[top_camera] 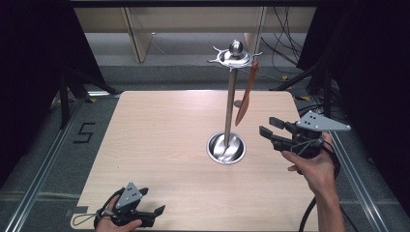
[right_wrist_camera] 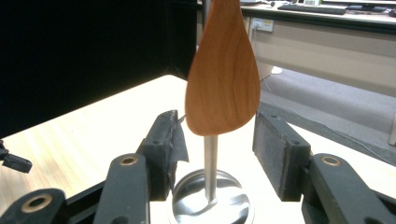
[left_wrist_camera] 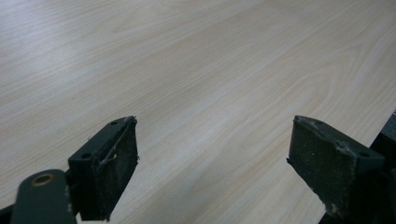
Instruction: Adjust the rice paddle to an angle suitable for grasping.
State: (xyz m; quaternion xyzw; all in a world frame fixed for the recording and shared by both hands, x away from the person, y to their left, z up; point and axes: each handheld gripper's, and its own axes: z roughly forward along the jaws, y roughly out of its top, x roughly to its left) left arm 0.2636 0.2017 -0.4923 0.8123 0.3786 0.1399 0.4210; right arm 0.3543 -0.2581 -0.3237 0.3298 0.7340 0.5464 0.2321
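A wooden spatula [top_camera: 246, 96] hangs by its handle from the hooked top [top_camera: 235, 54] of a metal stand, whose pole [top_camera: 230, 106] rises from a round steel base [top_camera: 226, 148] on the table's right half. My right gripper [top_camera: 268, 125] is held in the air just right of the spatula's lower end, pointing at it. In the right gripper view the spatula blade [right_wrist_camera: 222, 74] hangs just above and beyond the gap of the right gripper [right_wrist_camera: 217, 135], whose pads stand apart without touching it. My left gripper [top_camera: 155, 216] rests open at the table's near left edge, nothing between its fingers [left_wrist_camera: 112, 168].
The light wooden table [top_camera: 159, 135] is bare left of the stand. A small round disc [top_camera: 238, 103] lies behind the pole. Metal rails [top_camera: 43, 159] run along both table sides, and cables [top_camera: 285, 53] and desk legs stand on the floor beyond.
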